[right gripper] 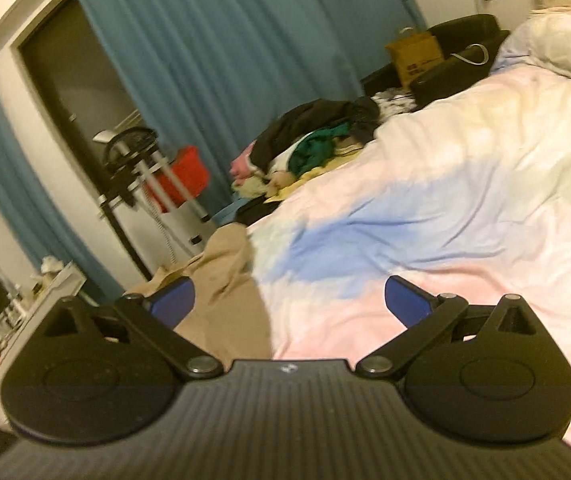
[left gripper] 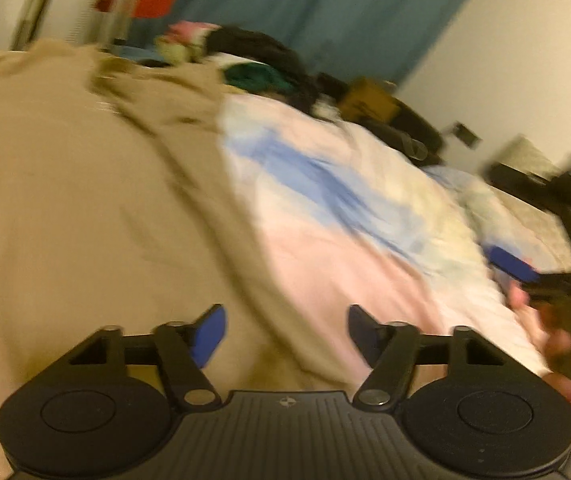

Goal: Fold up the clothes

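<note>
Beige fabric (left gripper: 65, 208), a garment spread wide, is seen covering the left half of the left wrist view, lying on the bed with its rumpled edge running against the pastel duvet (left gripper: 365, 240). In the right wrist view the same cloth is seen as a tan heap at the near edge of the bed, just beside the duvet's pink and blue patches.

The left gripper (left gripper: 285, 334) is held above the garment's edge with its blue-padded fingers (left gripper: 209, 336) apart and nothing between them. The right gripper (right gripper: 289, 302) is likewise seen with its jaws apart and empty, over the seam where cloth meets duvet. It also appears blurred at the right edge of the left wrist view, gripped by a hand (left gripper: 541, 320).

Further back, a pile of clothes (right gripper: 313, 136), dark, green and yellow, is seen on the bed. Behind it a teal curtain (right gripper: 213, 48) is hung; a red box (right gripper: 183, 176) is seen by a stand.
</note>
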The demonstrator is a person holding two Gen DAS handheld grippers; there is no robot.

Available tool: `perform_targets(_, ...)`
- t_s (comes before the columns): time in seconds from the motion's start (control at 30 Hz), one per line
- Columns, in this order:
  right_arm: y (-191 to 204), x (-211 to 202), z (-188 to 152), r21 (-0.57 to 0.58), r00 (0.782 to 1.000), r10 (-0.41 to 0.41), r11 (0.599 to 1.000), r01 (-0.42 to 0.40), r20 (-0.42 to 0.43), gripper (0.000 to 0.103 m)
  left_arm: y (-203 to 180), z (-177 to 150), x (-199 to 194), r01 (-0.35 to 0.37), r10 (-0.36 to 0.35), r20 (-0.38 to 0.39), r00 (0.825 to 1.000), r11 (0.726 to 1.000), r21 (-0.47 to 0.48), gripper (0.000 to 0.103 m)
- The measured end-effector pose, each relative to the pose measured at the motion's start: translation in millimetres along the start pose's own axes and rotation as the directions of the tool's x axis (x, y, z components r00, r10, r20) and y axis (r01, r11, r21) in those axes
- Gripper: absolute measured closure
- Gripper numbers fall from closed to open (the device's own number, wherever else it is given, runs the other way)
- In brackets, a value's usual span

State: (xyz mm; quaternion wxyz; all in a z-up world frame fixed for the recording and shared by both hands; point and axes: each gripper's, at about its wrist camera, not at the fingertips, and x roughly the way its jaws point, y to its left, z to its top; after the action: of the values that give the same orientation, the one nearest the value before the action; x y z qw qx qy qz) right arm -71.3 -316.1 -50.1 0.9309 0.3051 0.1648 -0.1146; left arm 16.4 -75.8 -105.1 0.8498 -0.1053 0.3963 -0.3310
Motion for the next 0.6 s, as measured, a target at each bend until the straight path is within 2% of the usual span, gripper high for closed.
perform_targets(0.1, -14.3, 2.8, 2.5, 0.046, 1.000, -0.006, 0.999, 0.005, 0.003, 0.000, -33.1, -21.7, 22.6, 0.026, -0.020, -0.058, 0.998, 0.994, 0.106, 0.045)
perform_targets(0.17, -19.7, 4.5, 2.7, 0.062, 1.000, 0.000, 0.998, 0.000, -0.005, 0.000, -50.6, -37.7, 36.4, 0.026, -0.008, -0.095, 0.995, 0.981, 0.191, 0.045)
perform_targets(0.27, -24.0, 7.7, 1.5, 0.072, 1.000, 0.007, 0.997, -0.005, -0.021, 0.000, -69.6, -60.9, 56.3, 0.015, 0.032, -0.142, 0.989, 0.949, 0.315, 0.042)
perform_targets(0.33, -24.0, 11.2, 0.3, 0.072, 0.999, 0.013, 0.997, -0.010, -0.035, 0.000, -76.0, -75.4, 70.1, -0.009, 0.074, -0.150, 0.986, 0.918, 0.396, 0.043)
perform_targets(0.4, -23.2, 14.7, -0.8, 0.068, 0.998, 0.020, 0.998, -0.016, -0.053, 0.000, -76.3, -86.2, 81.7, -0.053, 0.132, -0.143, 0.981, 0.886, 0.460, 0.070)
perform_targets(0.43, -23.4, 15.7, -1.4, 0.067, 0.998, 0.023, 0.998, -0.019, -0.060, 0.000, -73.8, -89.0, 82.0, -0.074, 0.156, -0.135, 0.978, 0.876, 0.477, 0.090)
perform_targets(0.47, -24.0, 15.4, -2.0, 0.065, 0.998, 0.023, 0.998, -0.019, -0.065, 0.000, -69.9, -88.0, 77.6, -0.077, 0.153, -0.127, 0.980, 0.880, 0.469, 0.095)
perform_targets(0.6, -26.3, 15.3, -2.1, 0.083, 0.997, 0.021, 0.996, -0.015, -0.070, 0.000, -55.5, -67.8, 42.2, -0.041, 0.070, -0.075, 0.995, 0.939, 0.342, 0.097)
